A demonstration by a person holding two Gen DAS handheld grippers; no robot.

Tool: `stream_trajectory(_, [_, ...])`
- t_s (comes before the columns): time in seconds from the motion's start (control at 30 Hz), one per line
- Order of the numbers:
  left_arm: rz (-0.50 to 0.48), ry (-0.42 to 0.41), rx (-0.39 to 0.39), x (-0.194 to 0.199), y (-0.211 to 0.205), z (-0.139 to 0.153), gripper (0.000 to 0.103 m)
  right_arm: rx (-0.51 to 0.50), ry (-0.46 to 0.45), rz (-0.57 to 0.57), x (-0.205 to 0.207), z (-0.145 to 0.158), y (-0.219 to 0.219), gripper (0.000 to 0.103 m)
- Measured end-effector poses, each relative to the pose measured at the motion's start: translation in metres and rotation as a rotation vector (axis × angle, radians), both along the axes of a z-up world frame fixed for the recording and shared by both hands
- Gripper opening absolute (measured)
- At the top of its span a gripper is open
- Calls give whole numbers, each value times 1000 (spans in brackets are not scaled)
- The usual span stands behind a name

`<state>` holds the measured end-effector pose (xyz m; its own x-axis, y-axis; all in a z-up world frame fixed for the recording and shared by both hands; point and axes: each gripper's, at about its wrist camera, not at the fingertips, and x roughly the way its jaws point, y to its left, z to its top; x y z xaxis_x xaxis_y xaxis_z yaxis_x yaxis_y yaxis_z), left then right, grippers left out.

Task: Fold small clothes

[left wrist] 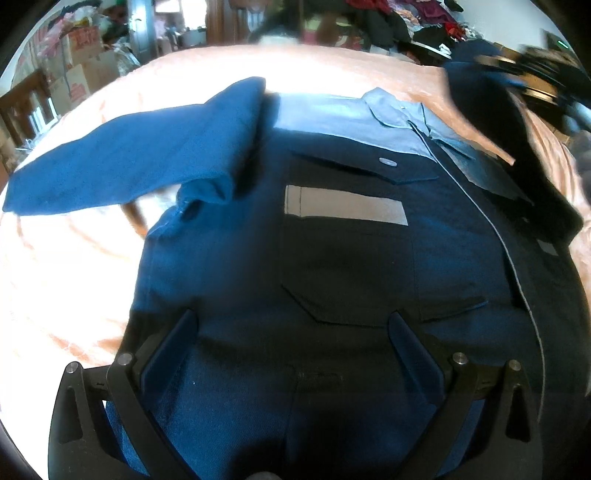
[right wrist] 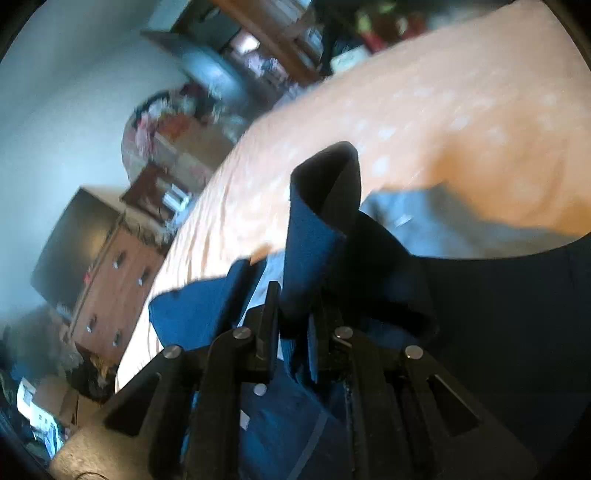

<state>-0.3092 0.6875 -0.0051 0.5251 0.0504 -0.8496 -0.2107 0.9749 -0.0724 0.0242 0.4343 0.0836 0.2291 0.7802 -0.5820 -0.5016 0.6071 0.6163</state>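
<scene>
The fold looks barely begun. A small dark blue shirt [left wrist: 332, 258] lies front-up on a bed covered with an orange bedspread [left wrist: 74, 277], its pale blue collar [left wrist: 399, 114] at the far end and a chest pocket with a grey strip [left wrist: 343, 210] facing up. One sleeve [left wrist: 122, 162] stretches out flat to the left, not yet brought in. The other sleeve [right wrist: 321, 221] is raised off the bed at the right, pinched in the right claw [right wrist: 293, 325], whose fingers are closed on the cloth; judging by this, the first sleeve fold is under way, while the left sleeve and the body folds remain. The left claw [left wrist: 291, 332] hovers over the near hem with its fingers spread wide, gripping nothing. The bedspread lies fairly smooth and brightly lit on the left. Around the bed the room is crowded: cardboard boxes [left wrist: 85, 62] at far left, heaped clothes [left wrist: 406, 18] along the far side, and a wooden chest of drawers [right wrist: 118, 291] with a dark screen [right wrist: 74, 243] on top.
</scene>
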Motion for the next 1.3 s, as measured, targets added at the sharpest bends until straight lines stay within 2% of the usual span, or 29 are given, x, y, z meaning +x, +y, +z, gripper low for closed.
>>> stream_trajectory(0.13, [0,-16,-23,-3,3,1,103,-23,29,43,-4,-26,26,15])
stream_trajectory(0.23, [1,-24,-37,-4,4,1,103,-49,37,65,-3,-35,38,18])
stream_trajectory(0.33, [4,-28,-43,-6,3,2,103,-61,60,92,-3,-43,45,34])
stream_trajectory(0.4, [4,-30,-46,-6,3,2,103,-67,82,120,-7,-47,49,55])
stream_trajectory(0.47, [5,-33,-51,-7,4,3,103,-71,76,135,-13,-47,51,68])
stream_trajectory(0.57, [6,-38,-58,-11,5,4,103,-18,78,159,-21,-46,50,68])
stream_trajectory(0.63, [7,-39,-60,-11,4,4,103,-19,66,167,-24,-45,56,68])
stream_trajectory(0.77, [7,-42,-66,-11,5,5,103,-100,-22,123,-25,-42,48,68])
stream_trajectory(0.83, [7,-44,-69,-10,6,5,103,-130,-37,126,-27,-45,49,68])
stream_trajectory(1.13, [10,-55,-88,-12,10,7,103,-292,-188,262,-50,-61,102,67])
stream_trajectory(1.17, [10,-55,-89,-13,10,7,103,-332,-198,250,-48,-66,108,63])
stream_trajectory(1.2, [10,-55,-91,-13,10,7,103,-356,-196,238,-46,-70,111,49])
stream_trajectory(1.23, [10,-57,-93,-13,11,7,103,-384,-185,207,-40,-74,111,41])
stream_trajectory(1.3, [11,-60,-98,-14,11,8,103,-349,-143,187,-33,-74,106,22])
